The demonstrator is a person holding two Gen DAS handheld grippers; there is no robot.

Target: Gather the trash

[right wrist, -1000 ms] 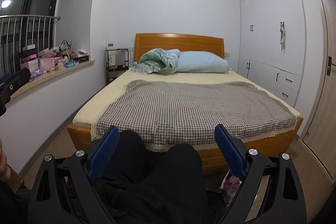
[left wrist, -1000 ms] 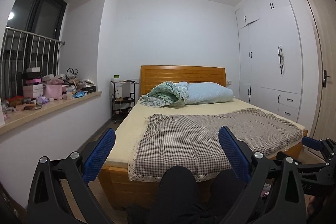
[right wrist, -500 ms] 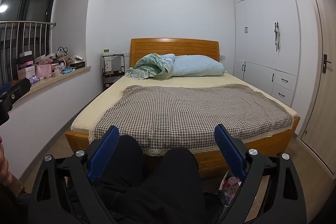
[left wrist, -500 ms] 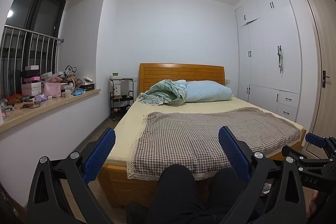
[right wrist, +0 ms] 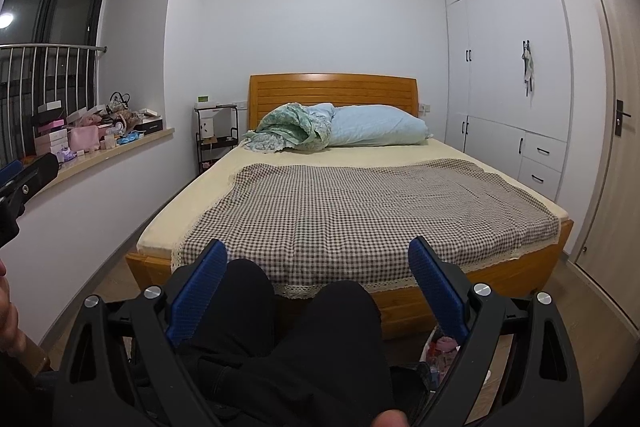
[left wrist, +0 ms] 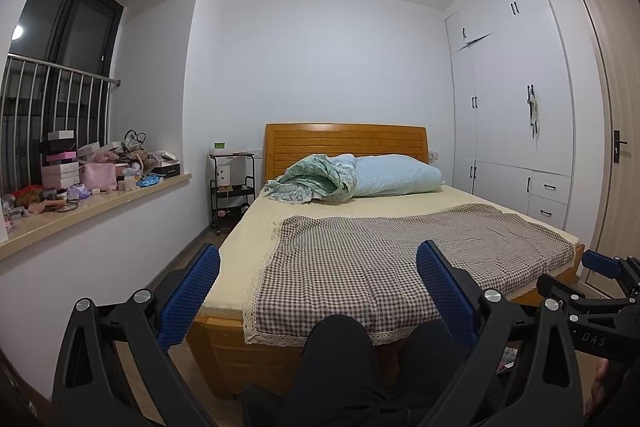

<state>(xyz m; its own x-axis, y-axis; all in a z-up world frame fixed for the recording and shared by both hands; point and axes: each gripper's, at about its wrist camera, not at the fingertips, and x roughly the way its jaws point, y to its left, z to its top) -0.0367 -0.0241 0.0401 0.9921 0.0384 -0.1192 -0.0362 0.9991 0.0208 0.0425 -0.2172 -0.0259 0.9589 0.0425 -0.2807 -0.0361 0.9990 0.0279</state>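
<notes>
Both grippers, left (left wrist: pixel 318 281) and right (right wrist: pixel 318 277), are spread wide with nothing in them, hovering over the person's knees (right wrist: pixel 288 311) facing the bed (right wrist: pixel 352 211). Some trash (right wrist: pixel 442 347) sits on the floor by the right one's finger, partly hidden.

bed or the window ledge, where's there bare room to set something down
The bed has the most room: the checked blanket is flat and bare, and so is the yellow strip between it and the pillow. The head end is taken by the pillow and a crumpled green quilt. The window ledge is crowded with boxes and bags; only its front edge is free.
</notes>
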